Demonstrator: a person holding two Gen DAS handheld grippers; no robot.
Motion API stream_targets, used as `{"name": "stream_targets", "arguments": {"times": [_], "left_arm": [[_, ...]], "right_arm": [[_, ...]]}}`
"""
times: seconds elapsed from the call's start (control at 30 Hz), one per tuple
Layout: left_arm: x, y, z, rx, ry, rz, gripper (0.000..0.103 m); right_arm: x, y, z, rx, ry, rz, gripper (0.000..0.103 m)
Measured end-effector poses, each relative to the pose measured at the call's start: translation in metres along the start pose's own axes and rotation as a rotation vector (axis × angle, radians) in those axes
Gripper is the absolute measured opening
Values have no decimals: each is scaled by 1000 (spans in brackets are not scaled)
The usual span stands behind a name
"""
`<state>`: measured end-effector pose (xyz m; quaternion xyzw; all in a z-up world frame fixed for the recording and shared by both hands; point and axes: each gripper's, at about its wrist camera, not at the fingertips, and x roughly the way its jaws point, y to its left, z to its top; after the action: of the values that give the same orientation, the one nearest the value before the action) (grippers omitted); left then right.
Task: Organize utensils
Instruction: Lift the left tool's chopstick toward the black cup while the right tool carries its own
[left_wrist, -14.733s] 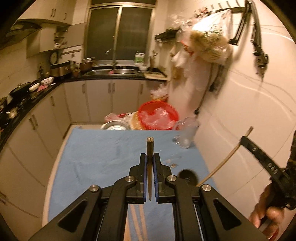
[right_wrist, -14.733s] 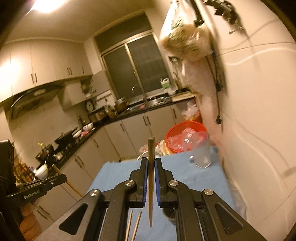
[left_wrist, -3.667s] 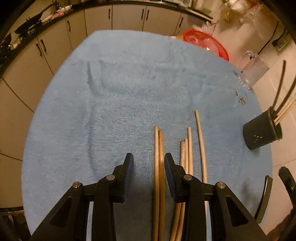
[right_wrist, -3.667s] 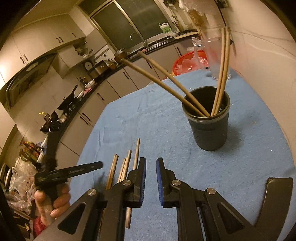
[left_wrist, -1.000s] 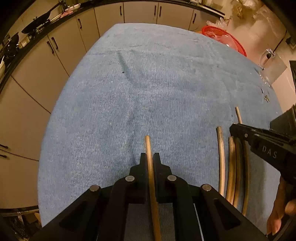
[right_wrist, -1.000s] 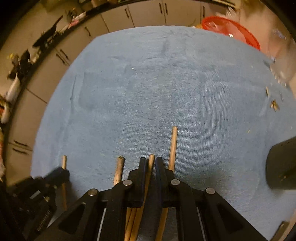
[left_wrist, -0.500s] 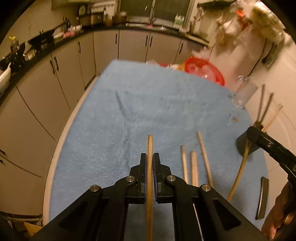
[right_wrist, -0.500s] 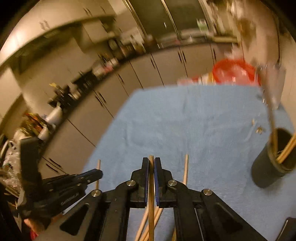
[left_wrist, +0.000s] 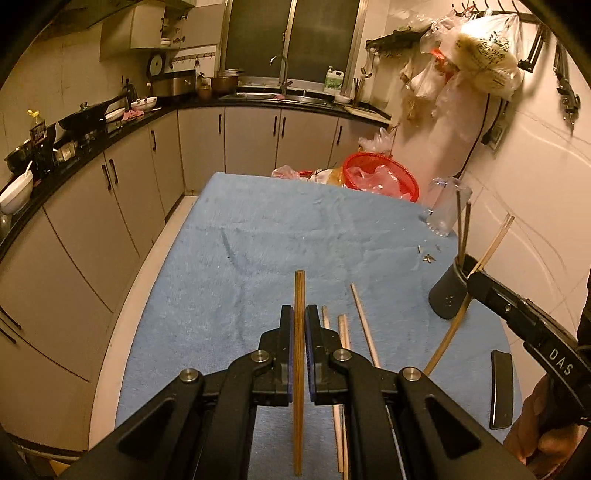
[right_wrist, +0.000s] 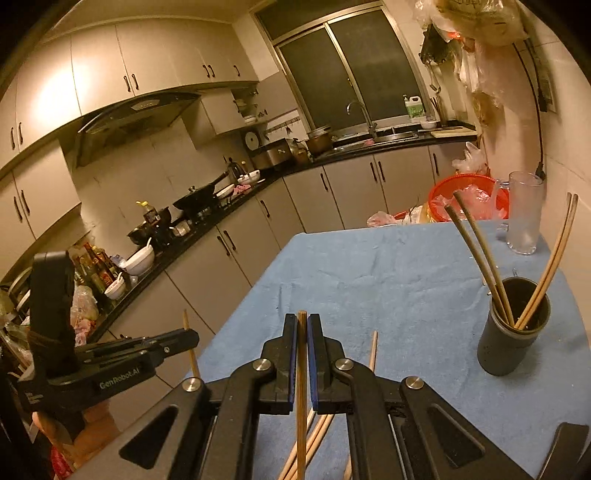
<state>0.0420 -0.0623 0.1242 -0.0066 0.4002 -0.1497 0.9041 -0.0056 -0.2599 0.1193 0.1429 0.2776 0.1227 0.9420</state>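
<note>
chopsticks are pinched, one in each tool: left tool marked "genrobot.ai", right tool marked "das".

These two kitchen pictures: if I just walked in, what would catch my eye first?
Probably the two black grippers, each clamped on one wooden chopstick: the left gripper and the right gripper, both lifted above the blue towel. Next, the dark cup at the towel's right side, with four chopsticks fanning out of it. More chopsticks lie loose on the towel.
</note>
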Motion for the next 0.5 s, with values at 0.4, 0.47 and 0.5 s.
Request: {"name": "stream_targets", "arguments": {"times": [0.4,0.47,0.5], "left_arm": [[-9,-7,4,8,-24,4,6],[-13,-8,4,12,-30,0,6],[-14,-8,4,12,-33,1,6]], "right_arm": [[-30,-5,3,-3,-75,-17,6],[-32,-7,4,0,-76,-14,6],[-33,-8,4,3,-79,-17,6]]}}
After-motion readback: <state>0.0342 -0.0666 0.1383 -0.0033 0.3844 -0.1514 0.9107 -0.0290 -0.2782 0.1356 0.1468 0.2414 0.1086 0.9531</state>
